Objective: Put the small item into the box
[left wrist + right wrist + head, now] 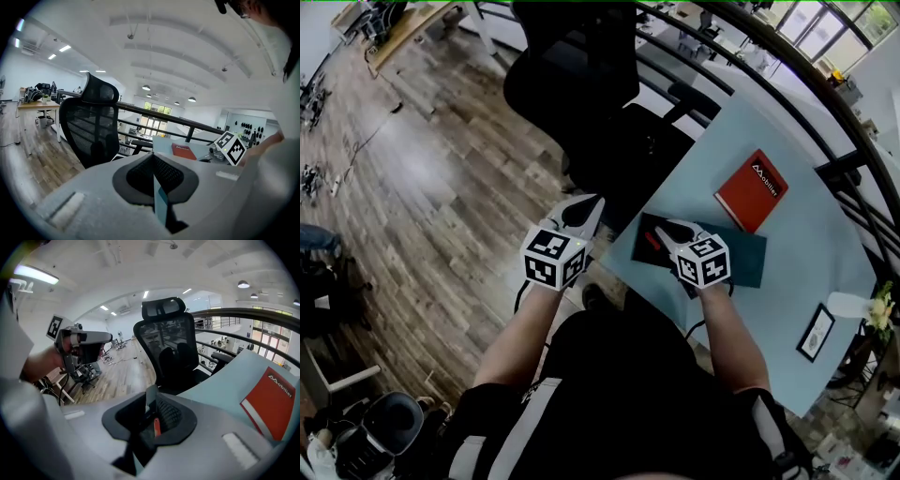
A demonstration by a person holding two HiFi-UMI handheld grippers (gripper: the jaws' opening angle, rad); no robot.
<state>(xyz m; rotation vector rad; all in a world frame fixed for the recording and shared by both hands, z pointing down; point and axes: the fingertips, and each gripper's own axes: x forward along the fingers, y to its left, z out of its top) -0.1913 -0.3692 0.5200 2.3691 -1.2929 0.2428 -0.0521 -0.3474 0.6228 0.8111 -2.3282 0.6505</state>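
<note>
Right claw (667, 230) part-open over dark box (745, 258), small red item (652, 241) inside, looks like drop-off. Left claw (585, 210) shut, empty, parked off tabletop (825, 244).

Two grippers shown: left gripper (581, 212), right gripper (667, 231). Counted on one table (811, 267): one red book (752, 190), one dark box (745, 255), one small red item (652, 240), one framed picture (816, 332). One office chair (605, 122) shown.

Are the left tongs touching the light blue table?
Apart. The head view shows the black office chair between the left tongs and the light blue table.
</note>
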